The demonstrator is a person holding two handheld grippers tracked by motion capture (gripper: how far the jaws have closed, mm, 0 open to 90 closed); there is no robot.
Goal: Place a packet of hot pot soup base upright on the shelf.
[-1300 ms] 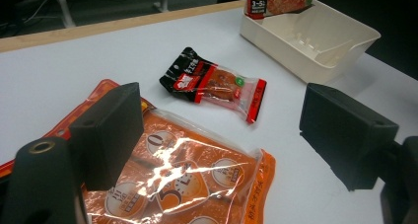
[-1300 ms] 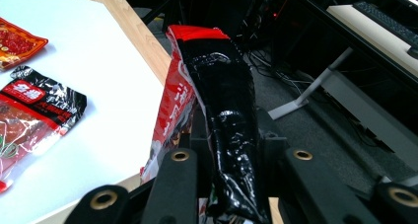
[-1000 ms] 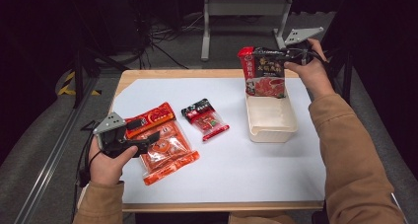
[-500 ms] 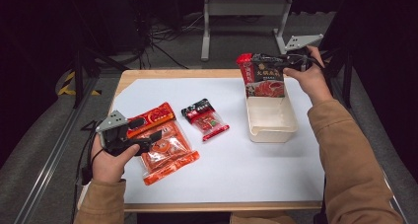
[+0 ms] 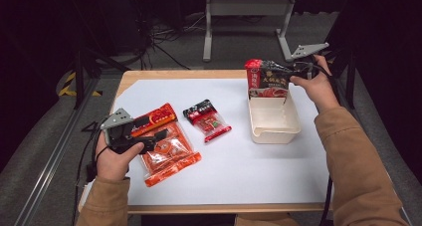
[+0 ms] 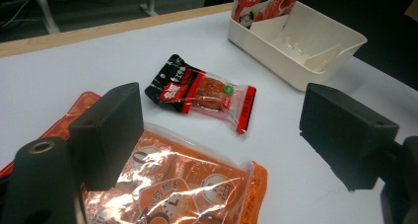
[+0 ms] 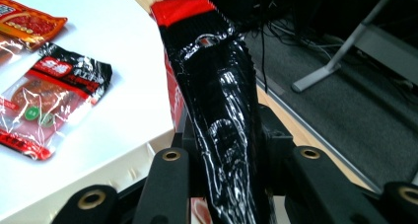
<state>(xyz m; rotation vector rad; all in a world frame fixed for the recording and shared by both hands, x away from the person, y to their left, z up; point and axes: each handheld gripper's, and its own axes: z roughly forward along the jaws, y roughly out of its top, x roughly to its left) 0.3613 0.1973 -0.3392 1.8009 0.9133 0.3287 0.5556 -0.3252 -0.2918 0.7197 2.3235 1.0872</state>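
A black-and-red food pouch [image 5: 268,79] stands upright with its lower end inside the far end of a cream plastic tray [image 5: 276,134]. My right gripper [image 5: 298,69] is shut on the pouch's top right edge. In the right gripper view the glossy pouch [image 7: 217,95] runs up between the jaws of that gripper [image 7: 226,169]. My left gripper [image 5: 159,139] stands open, low over a large orange packet [image 5: 169,156] at the left. Its jaws are wide apart with nothing between them, above that orange packet [image 6: 187,189].
A small black-and-red snack packet [image 5: 206,119] lies flat in the middle of the white mat, between the orange packet and the tray. The tray [image 6: 315,61] has low dividers inside. The wooden table edge and a metal stand's legs lie beyond.
My right hand has come down with the pouch, whose lower end now sits in the tray. The left hand has stayed where it was.
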